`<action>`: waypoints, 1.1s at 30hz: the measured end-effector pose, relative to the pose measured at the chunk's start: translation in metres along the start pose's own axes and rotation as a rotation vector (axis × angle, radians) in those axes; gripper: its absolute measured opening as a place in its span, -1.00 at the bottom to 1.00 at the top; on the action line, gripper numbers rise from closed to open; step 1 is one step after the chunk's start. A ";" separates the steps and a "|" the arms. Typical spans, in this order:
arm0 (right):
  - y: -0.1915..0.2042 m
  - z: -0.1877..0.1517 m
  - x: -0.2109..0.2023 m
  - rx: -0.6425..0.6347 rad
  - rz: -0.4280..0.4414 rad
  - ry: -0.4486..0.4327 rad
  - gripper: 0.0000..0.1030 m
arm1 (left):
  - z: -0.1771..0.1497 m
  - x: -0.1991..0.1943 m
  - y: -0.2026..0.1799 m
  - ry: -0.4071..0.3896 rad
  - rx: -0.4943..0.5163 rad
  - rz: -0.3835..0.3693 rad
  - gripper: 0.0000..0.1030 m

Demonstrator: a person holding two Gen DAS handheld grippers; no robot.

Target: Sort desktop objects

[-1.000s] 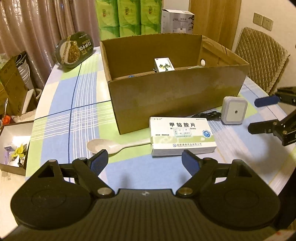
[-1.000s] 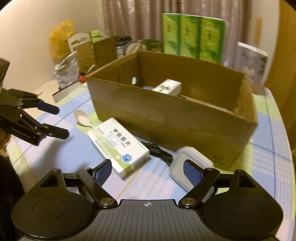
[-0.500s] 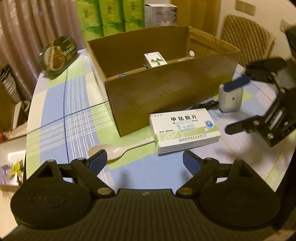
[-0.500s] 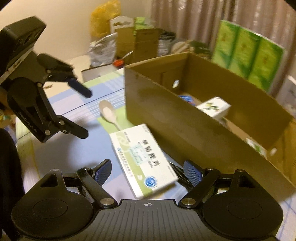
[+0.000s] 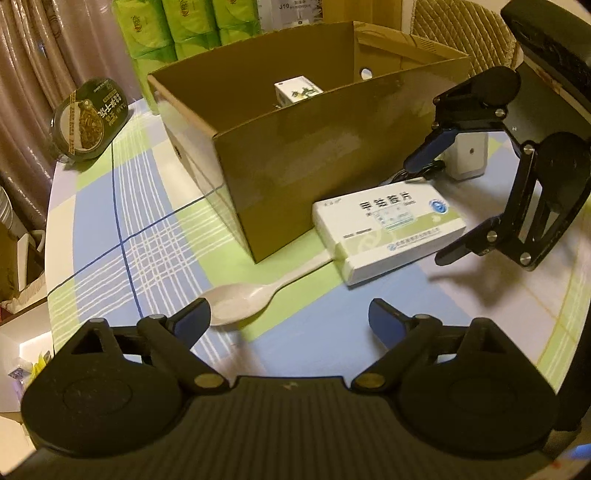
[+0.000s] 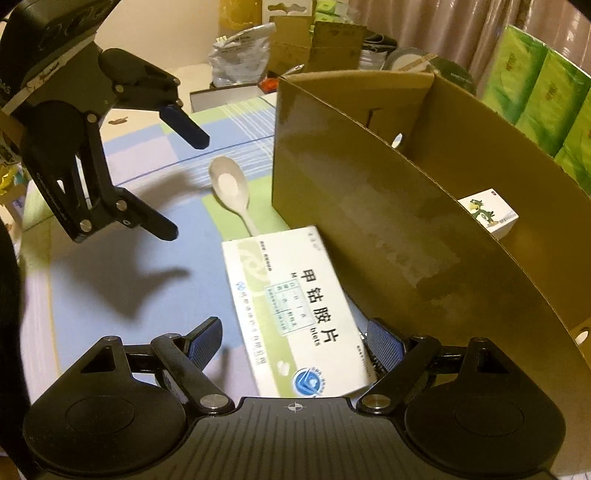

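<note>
A white and green medicine box (image 5: 388, 230) (image 6: 295, 314) lies flat on the checked tablecloth against the front wall of an open cardboard box (image 5: 295, 147) (image 6: 424, 229). A pale plastic spoon (image 5: 251, 295) (image 6: 232, 192) lies beside it, its handle under the medicine box. My right gripper (image 6: 295, 343) is open with its fingers on both sides of the medicine box's near end, apart from it; it also shows in the left wrist view (image 5: 428, 210). My left gripper (image 5: 290, 317) is open and empty just in front of the spoon; it also shows in the right wrist view (image 6: 186, 184).
A small white carton (image 5: 297, 90) (image 6: 487, 216) stands inside the cardboard box. A white device (image 5: 469, 157) with a black cable sits right of the box. A dark oval tin (image 5: 90, 120) leans at the table's far left. Green tissue packs (image 5: 177, 29) stand behind.
My right gripper has swung left and down over the medicine box, from above the white device. My left gripper has moved closer to the spoon.
</note>
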State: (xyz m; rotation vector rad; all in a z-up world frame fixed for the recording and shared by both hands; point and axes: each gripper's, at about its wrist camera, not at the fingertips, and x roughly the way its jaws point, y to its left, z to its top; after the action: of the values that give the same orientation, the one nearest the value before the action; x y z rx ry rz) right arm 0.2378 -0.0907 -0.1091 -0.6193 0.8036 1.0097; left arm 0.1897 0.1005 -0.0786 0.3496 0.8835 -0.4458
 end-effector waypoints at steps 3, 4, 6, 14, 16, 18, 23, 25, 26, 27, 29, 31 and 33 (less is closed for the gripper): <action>-0.005 0.002 0.005 0.005 0.002 0.011 0.61 | -0.003 0.004 0.007 -0.001 -0.003 -0.003 0.76; -0.006 0.003 0.006 0.000 0.005 0.016 0.61 | -0.004 0.006 0.009 -0.002 -0.002 -0.004 0.76; -0.007 0.005 0.008 -0.013 0.013 0.025 0.61 | -0.006 0.008 0.012 -0.004 -0.002 -0.003 0.77; -0.002 0.010 0.018 -0.031 0.050 0.061 0.60 | -0.011 0.017 0.020 -0.007 0.001 -0.017 0.79; -0.002 0.011 0.018 -0.018 0.036 0.061 0.45 | -0.011 0.019 0.021 -0.005 0.007 -0.015 0.81; -0.002 0.011 0.016 0.006 0.028 0.064 0.43 | -0.011 0.022 0.024 -0.003 0.009 -0.010 0.82; 0.003 0.001 0.007 0.012 0.028 0.071 0.39 | -0.011 0.029 0.033 0.002 -0.005 -0.011 0.83; 0.004 -0.004 0.002 0.017 0.028 0.073 0.39 | -0.012 0.031 0.037 -0.003 -0.007 -0.016 0.83; 0.004 -0.006 0.000 0.021 0.028 0.073 0.39 | -0.012 0.032 0.039 -0.005 -0.009 -0.020 0.83; 0.004 -0.009 -0.002 0.027 0.029 0.073 0.39 | -0.012 0.034 0.040 -0.007 -0.010 -0.026 0.83; 0.004 -0.013 -0.006 0.044 0.029 0.071 0.39 | -0.011 0.037 0.042 -0.011 -0.007 -0.040 0.82; 0.005 -0.017 -0.009 0.054 0.027 0.071 0.39 | -0.010 0.041 0.043 -0.010 0.003 -0.057 0.81; 0.006 -0.020 -0.011 0.065 0.026 0.070 0.39 | -0.009 0.046 0.044 -0.002 0.018 -0.062 0.79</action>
State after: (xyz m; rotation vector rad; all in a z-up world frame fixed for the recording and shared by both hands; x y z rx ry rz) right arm 0.2230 -0.1091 -0.1120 -0.5925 0.9048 0.9858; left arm 0.2318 0.1313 -0.1157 0.3390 0.8908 -0.5114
